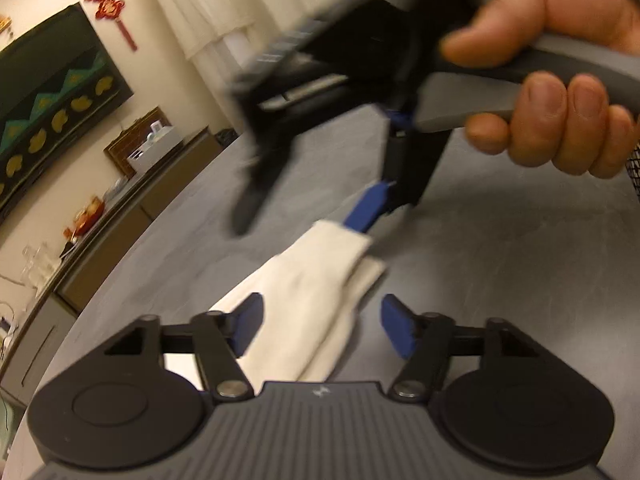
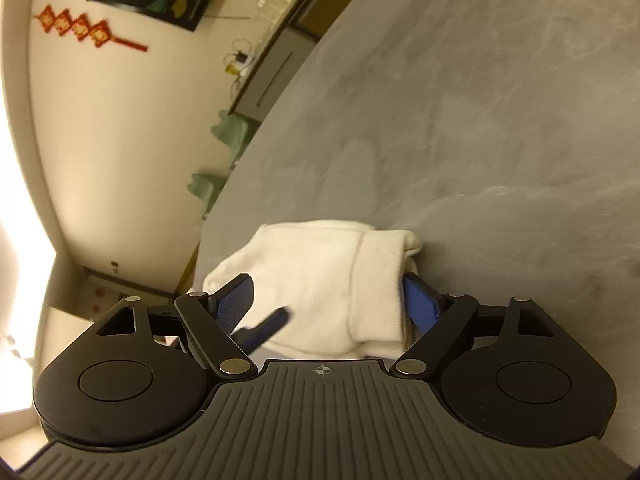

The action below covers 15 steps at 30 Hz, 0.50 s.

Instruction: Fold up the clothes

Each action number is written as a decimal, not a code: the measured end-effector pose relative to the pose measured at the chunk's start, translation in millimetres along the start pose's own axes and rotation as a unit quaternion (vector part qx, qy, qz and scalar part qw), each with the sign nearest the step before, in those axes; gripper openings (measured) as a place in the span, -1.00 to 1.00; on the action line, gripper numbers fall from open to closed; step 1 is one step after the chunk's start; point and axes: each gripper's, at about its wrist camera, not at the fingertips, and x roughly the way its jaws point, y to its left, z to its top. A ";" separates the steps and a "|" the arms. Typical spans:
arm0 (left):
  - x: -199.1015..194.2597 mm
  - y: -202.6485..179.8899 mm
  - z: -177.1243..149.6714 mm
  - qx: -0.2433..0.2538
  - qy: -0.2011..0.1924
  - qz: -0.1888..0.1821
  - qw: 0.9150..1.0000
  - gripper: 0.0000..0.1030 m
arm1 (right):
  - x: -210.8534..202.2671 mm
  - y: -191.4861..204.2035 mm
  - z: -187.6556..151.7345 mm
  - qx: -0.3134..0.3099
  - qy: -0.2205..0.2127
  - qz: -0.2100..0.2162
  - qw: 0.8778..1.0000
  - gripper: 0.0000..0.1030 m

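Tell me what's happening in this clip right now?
A person is folding a small white garment, probably socks, on a grey table, with a handheld tool in each hand. The left tool is open, its blue pads either side of the cloth without pinching it. The right tool is open too; in the left wrist view one of its blue pads meets the far end of the cloth, with the person's right hand on its handle. The garment lies partly folded.

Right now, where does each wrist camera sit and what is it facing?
Left wrist: behind the open left gripper, facing across the grey table at the white folded cloth; the right gripper and the person's hand show.
Right wrist: behind the open right gripper, looking down on the cloth; a left fingertip intrudes.
Shared: cloth, table, wall picture.
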 end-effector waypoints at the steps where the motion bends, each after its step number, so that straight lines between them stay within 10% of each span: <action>1: 5.6 -4.6 1.9 -0.001 -0.005 0.005 1.000 0.46 | 2.1 2.0 -0.1 0.002 0.002 0.009 1.000 0.63; 4: 20.5 -10.7 9.7 -0.021 -0.004 0.033 0.999 0.40 | 7.9 8.7 0.3 0.007 0.008 0.041 0.999 0.63; 6: 28.5 -11.6 12.2 -0.033 0.007 0.042 0.999 -0.66 | 6.8 15.1 0.8 -0.002 0.007 0.050 0.999 0.63; 10: 13.8 14.5 11.3 -0.137 -0.009 0.072 0.988 -0.80 | -15.1 25.6 8.4 -0.027 -0.044 0.039 0.998 0.63; 12: -12.6 54.6 0.1 -0.288 -0.026 0.080 0.954 -0.80 | -23.3 36.8 11.3 -0.052 -0.063 0.021 0.996 0.67; 15: -29.0 107.0 -51.9 -0.489 0.013 0.060 0.870 -0.72 | -12.1 58.2 6.6 -0.099 -0.046 0.007 0.994 0.70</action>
